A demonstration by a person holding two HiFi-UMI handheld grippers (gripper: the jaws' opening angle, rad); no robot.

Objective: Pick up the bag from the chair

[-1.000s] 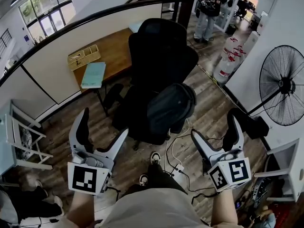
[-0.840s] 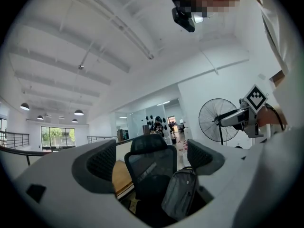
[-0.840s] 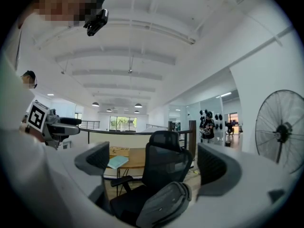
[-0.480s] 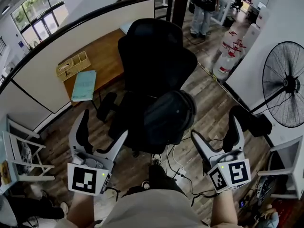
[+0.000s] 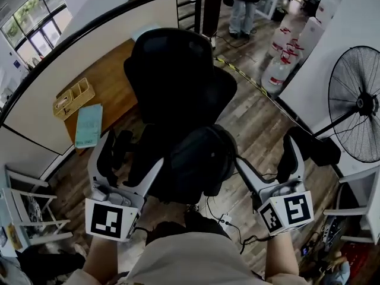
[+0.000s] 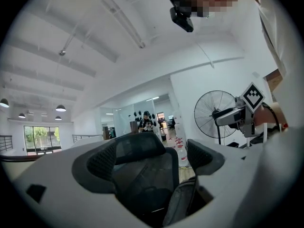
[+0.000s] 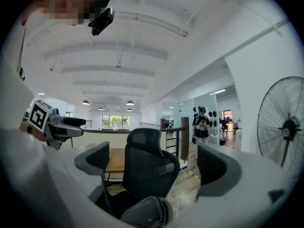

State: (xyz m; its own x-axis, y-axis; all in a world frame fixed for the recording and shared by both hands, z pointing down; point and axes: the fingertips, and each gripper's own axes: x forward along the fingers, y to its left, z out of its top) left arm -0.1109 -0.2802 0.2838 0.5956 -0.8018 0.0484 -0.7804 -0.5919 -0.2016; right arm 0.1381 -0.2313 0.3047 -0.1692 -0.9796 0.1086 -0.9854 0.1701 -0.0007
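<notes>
A dark grey bag (image 5: 199,159) stands upright on the seat of a black office chair (image 5: 178,79). In the head view my left gripper (image 5: 129,162) is open just left of the seat and bag, and my right gripper (image 5: 268,159) is open to the bag's right. Neither touches the bag. In the left gripper view the bag (image 6: 183,198) sits low between the jaws of the left gripper (image 6: 152,163), with the chair back (image 6: 142,165) behind it. The right gripper view shows the bag top (image 7: 147,213) below the right gripper (image 7: 154,163) and the chair (image 7: 147,167) beyond.
A wooden desk (image 5: 113,76) with a teal notebook (image 5: 88,124) and a wooden tray (image 5: 72,97) stands left of the chair. A black floor fan (image 5: 359,108) is at the right, water bottles (image 5: 279,64) behind. A person (image 5: 243,5) stands far back. Cables (image 5: 222,209) lie on the floor.
I have moved closer to the chair: chair and bag now lie between both open grippers, and the desk has slid left. Both grippers stayed open.
</notes>
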